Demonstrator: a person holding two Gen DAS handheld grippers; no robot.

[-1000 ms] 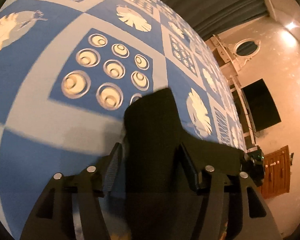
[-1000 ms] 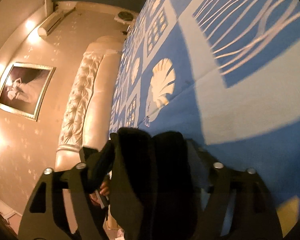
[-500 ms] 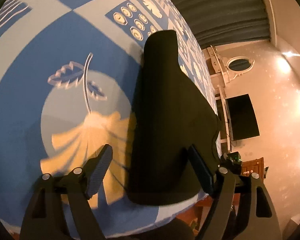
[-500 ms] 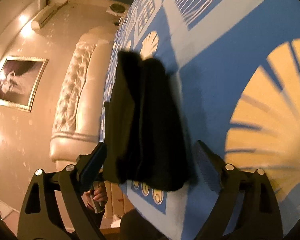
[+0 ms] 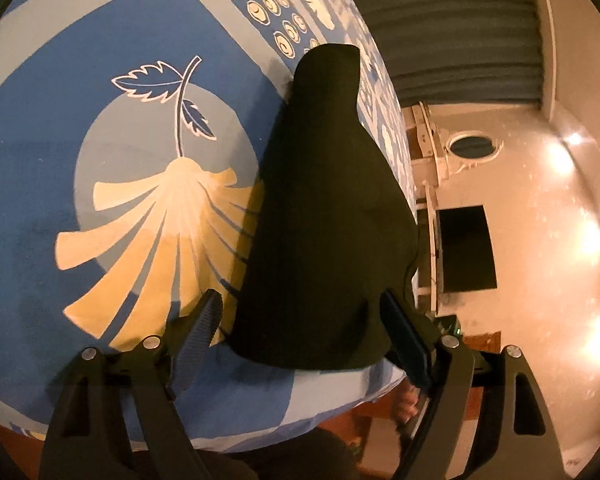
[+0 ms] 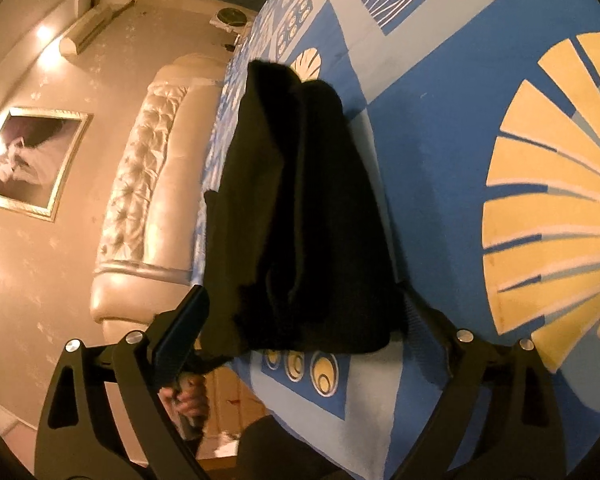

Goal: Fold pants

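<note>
The black pants (image 5: 328, 220) lie folded in a long bundle on the blue patterned bed cover (image 5: 112, 200), their near end close to the bed's edge. My left gripper (image 5: 300, 304) straddles that near end and its jaws are opening; the left pad (image 5: 204, 320) stands clear of the cloth. In the right wrist view the same pants (image 6: 300, 208) show stacked layers. My right gripper (image 6: 304, 300) also straddles that end with its jaws opening, not pressing on the cloth; its right finger is partly hidden behind it.
The bed's near edge (image 6: 340, 412) curves just under both grippers. A tufted headboard (image 6: 140, 184) and a framed picture (image 6: 28, 160) are to the left. A dark screen (image 5: 466, 248) and an oval mirror (image 5: 474, 146) are on the far wall. A hand (image 6: 188, 396) grips a handle below.
Both grippers drew back toward the bed's near edge and their jaws widened, letting go of the pants. The pants went from held in the jaws to lying on the cover.
</note>
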